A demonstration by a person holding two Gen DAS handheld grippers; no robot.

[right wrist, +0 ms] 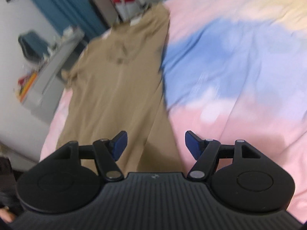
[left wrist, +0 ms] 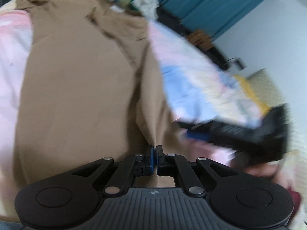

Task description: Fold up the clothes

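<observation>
Tan garment [left wrist: 76, 95] lies lengthwise on pink/blue bedspread [right wrist: 239, 57], L gripper [left wrist: 155, 149] w/ jaws together pinching a raised fold at its near hem, R gripper [right wrist: 155, 143] jaws wide apart over near edge, nothing between.

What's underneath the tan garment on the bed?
The tan garment lies on a pink and blue bedspread, which shows all around it. Whatever is directly beneath the cloth is covered and cannot be seen.

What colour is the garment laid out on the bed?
Plain tan, no pattern visible on the garment; the right wrist view shows it best.
</observation>
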